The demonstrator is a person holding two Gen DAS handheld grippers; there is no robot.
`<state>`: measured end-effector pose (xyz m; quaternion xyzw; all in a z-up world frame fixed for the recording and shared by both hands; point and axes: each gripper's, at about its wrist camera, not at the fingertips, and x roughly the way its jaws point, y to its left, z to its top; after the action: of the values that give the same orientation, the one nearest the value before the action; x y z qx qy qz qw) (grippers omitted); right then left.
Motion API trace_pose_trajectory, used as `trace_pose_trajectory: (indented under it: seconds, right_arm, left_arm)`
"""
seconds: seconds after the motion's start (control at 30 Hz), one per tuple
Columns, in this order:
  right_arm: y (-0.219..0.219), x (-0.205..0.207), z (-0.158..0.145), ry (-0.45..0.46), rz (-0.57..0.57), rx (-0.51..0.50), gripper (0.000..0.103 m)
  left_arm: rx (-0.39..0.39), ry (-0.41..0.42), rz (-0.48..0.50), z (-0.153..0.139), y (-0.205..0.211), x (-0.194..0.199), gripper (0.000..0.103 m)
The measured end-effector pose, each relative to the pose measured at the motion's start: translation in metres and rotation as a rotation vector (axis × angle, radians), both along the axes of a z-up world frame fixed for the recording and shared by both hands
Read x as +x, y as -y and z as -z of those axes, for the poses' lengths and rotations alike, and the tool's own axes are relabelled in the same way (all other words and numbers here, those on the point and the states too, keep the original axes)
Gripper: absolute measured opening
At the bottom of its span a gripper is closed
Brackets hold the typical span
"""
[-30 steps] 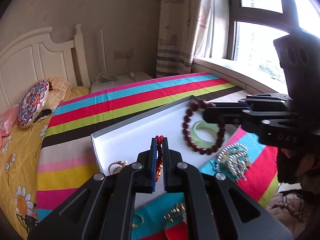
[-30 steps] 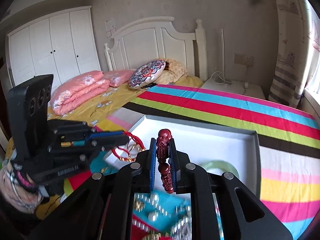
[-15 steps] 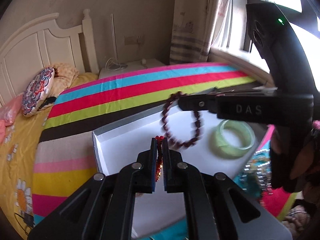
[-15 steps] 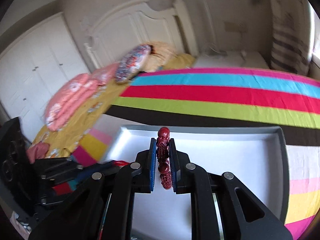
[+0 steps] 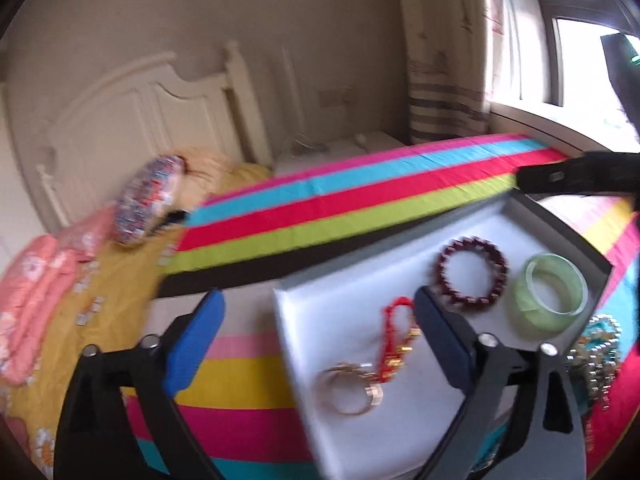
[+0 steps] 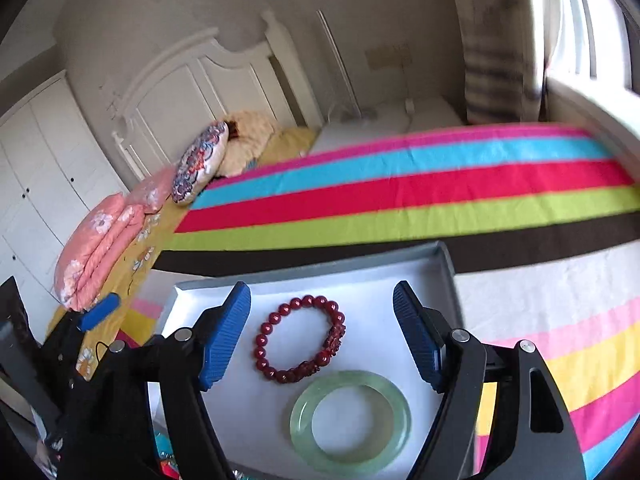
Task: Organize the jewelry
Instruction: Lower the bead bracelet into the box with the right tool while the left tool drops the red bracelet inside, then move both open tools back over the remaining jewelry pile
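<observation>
Red bead bracelet (image 6: 301, 338) lies untouched between right fingers (image 6: 224, 336).

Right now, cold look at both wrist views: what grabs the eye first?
The white tray on the loudly striped bedspread, with a dark red bead bracelet lying flat beside a pale green bangle. In the left view, a red cord piece and gold rings lie nearer. Both tongs, left and right, have just been opening; nothing is gripped.
</observation>
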<state>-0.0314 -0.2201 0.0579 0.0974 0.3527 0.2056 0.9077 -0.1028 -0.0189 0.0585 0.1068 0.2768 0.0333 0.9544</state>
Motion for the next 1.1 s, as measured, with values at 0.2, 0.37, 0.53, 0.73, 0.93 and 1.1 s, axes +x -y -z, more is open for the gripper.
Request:
trace_pose_trajectory:
  seconds: [0.2,0.37,0.53,0.73,0.93,1.1]
  right_arm:
    - [0.009,-0.065,-0.053,0.281,0.012,-0.066,0.087]
    - [0.018,-0.120,-0.068,0.477,0.046,-0.172,0.087]
    - [0.038,-0.134,-0.034,0.366,0.030,-0.190,0.087]
    - [0.062,-0.145,0.017,0.252,0.006,-0.147,0.087]
    - [0.066,-0.163,0.043,0.218,-0.027,-0.177,0.087]
    - [0.067,-0.167,0.051,0.177,-0.080,-0.145,0.087]
  left_arm:
    - [0.017,0.149,-0.093,-0.031,-0.021,-0.051,0.101]
    - [-0.078,0.144,-0.056,-0.030,-0.037,-0.095,0.101]
    - [-0.160,0.066,-0.060,0.002,-0.047,-0.132,0.101]
    - [-0.158,0.031,0.015,0.025,-0.037,-0.156,0.101]
    - [-0.103,-0.011,0.152,0.039,0.002,-0.167,0.101]
    - [-0.057,-0.038,0.213,0.049,0.025,-0.167,0.101]
